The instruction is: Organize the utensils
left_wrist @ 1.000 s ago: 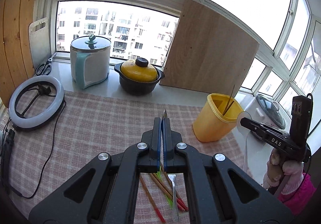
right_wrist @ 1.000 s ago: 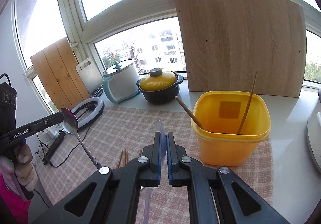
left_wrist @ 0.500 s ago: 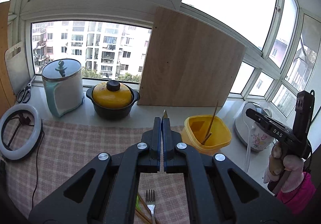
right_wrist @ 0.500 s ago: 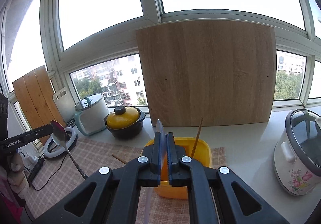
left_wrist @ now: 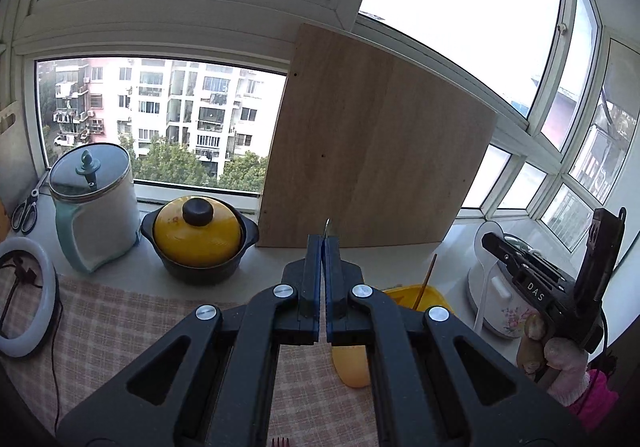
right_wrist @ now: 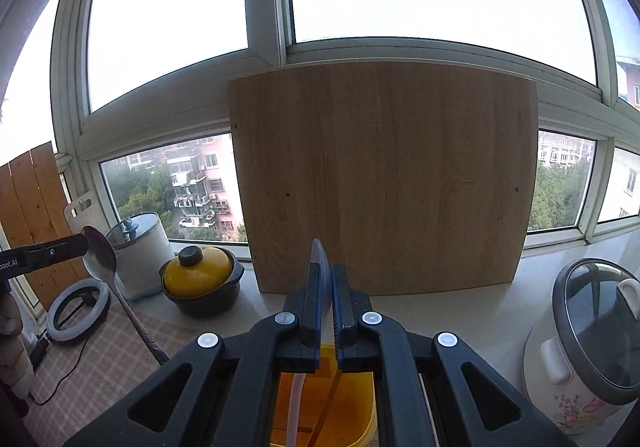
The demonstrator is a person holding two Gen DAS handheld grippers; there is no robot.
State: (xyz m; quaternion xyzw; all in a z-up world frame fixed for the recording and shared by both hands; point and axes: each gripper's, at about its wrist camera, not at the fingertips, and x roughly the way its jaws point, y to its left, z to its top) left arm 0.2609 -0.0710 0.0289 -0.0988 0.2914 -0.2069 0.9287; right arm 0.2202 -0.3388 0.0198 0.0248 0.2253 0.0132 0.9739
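Between the blue pads of the left gripper [left_wrist: 323, 243], pressed together: the bowl of a metal spoon [right_wrist: 98, 251], with only a sliver of its tip poking above the fingertips in the left wrist view. From the right wrist view, held up in the air at the far left, handle slanting down and rightward, lower end hidden behind the right gripper's body.

Right gripper [right_wrist: 328, 275] likewise closed, clamped on the bowl of a white plastic spoon [right_wrist: 319, 251]. Pale handle hanging straight down beneath the pads, into the open mouth of the yellow bin [right_wrist: 362, 407] directly below. Cannot tell whether the handle touches the bottom. Inside the bin, one thin brown chopstick [right_wrist: 329, 403] leaning at a slant.

Outward from the left gripper: the bin just right of and below the fingers, mostly hidden by them, standing on the checked cloth [left_wrist: 120, 327]. At the bottom edge, fork [left_wrist: 278, 441] tines just peeking in.

Behind, leaning upright against the window: a large wooden board [right_wrist: 380, 175]. Left of it on the sill, a black pot [left_wrist: 198, 237] with a yellow lid, then a white kettle [left_wrist: 94, 203] with a glass lid. Farther left, a ring light [right_wrist: 78, 313] on the cloth. Right of the bin, a flowered rice cooker [right_wrist: 588, 347].
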